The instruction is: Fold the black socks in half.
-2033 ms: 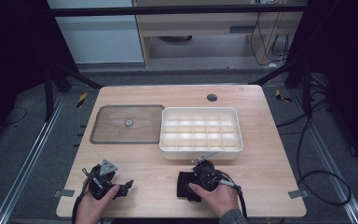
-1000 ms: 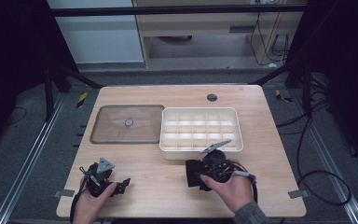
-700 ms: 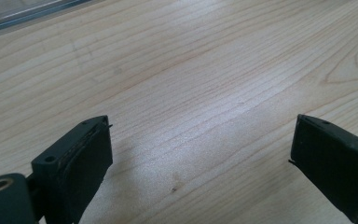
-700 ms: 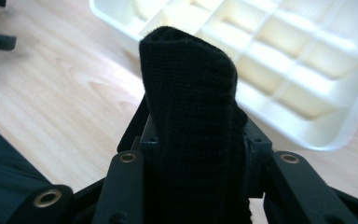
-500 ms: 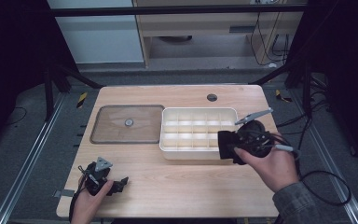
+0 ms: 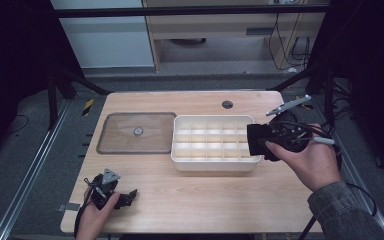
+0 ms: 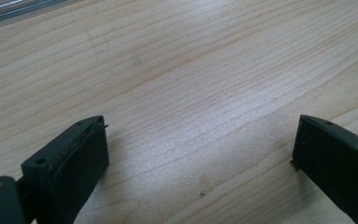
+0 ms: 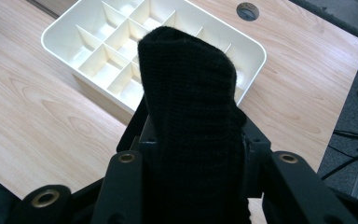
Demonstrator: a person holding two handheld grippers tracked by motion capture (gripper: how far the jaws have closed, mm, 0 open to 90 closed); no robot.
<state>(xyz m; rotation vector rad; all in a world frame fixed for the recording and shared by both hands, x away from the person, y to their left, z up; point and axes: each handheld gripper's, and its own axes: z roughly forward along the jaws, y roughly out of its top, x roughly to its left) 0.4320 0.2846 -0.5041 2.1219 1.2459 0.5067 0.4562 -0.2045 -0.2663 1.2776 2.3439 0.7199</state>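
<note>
Progress looks early to middling: the right gripper is clamped on a black folded cloth, seemingly a sock or a small knit roll, and holds it in the air at the right end of the white divided tray, just over its right-hand compartments; the cloth is lifted and carried to the tray, as I judge it, but not yet set into any cell; every compartment that can be seen is bare, so the placing itself is what is left. In the right gripper view the cloth stands upright between the jaws and hides part of the tray's middle cells, so which cell lies under it cannot be told. The left gripper rests low at the near left corner of the table; its jaws have just been opening and now stand wide with nothing between them, bare wood under them in the left gripper view.

The table is pale wood with plain grain; a clear lid with a small round knob lies flat left of the tray, just beside it; a dark round grommet sits near the far edge. Around the table the room is dim: grey floor, dark metal frame posts, cables at the right, a light cabinet behind.
</note>
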